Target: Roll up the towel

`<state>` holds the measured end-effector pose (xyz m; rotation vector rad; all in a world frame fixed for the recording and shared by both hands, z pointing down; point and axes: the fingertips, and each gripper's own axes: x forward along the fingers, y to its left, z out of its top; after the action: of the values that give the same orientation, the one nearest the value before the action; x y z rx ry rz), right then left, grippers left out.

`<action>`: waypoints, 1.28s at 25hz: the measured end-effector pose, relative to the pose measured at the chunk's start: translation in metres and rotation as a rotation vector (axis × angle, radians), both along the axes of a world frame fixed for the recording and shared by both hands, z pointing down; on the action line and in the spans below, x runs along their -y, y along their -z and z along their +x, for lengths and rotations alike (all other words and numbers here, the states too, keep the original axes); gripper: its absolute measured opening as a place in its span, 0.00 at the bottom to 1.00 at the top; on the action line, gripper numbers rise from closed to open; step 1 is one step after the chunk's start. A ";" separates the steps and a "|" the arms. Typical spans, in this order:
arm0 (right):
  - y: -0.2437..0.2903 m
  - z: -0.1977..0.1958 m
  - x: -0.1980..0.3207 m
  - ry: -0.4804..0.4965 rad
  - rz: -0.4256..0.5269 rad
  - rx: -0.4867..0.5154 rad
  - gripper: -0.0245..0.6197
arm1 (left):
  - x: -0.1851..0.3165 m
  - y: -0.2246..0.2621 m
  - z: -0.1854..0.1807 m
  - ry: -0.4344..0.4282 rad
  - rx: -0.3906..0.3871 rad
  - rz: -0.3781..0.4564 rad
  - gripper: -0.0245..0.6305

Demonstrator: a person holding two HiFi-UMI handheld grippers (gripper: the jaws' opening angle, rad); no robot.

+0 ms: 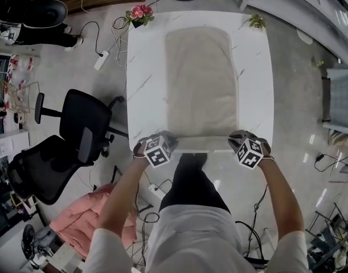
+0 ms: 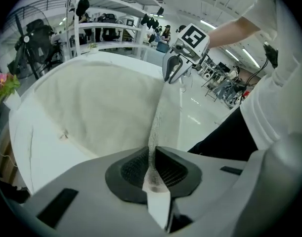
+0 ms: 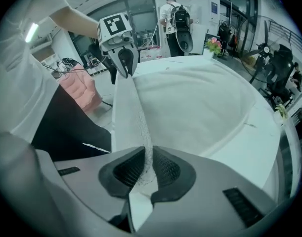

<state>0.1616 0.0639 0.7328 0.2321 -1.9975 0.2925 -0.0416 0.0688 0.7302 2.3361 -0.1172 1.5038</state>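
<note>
The towel (image 1: 201, 84) lies almost wholly flat on the desk (image 1: 144, 78); only its near edge is raised, pinched in the narrow jaws of the left tool (image 2: 151, 168) and the right tool (image 3: 147, 168); I judge the rolling barely begun.

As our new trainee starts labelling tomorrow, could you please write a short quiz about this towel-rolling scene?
1. True or false: the beige rectangular cloth towel is already rolled into a cylinder.
2. What stands at the far left corner of the white marble-patterned square table? A) a potted pink flower B) a mug C) a book
3. Fill in: the left gripper and the right gripper each pinch the towel's ____ edge.
Key: 1 false, it lies mostly spread flat; 2 A; 3 near.
</note>
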 end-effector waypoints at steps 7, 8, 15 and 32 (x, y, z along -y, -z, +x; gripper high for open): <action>-0.014 0.009 0.024 -0.072 0.132 -0.061 0.36 | 0.026 -0.019 -0.004 -0.031 0.069 0.226 0.31; -0.014 0.008 0.024 -0.064 0.145 -0.068 0.36 | 0.026 -0.021 -0.004 -0.022 0.065 0.226 0.31; 0.041 0.004 0.036 -0.151 0.241 0.038 0.32 | 0.027 0.015 -0.010 0.050 -0.009 0.284 0.31; -0.019 -0.001 -0.033 0.041 0.215 -0.091 0.28 | -0.016 -0.023 -0.006 -0.046 0.029 0.389 0.23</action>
<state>0.1610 0.0973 0.7517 0.3350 -1.9402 0.0392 -0.0475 0.0847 0.7537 2.6291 -0.3982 1.6604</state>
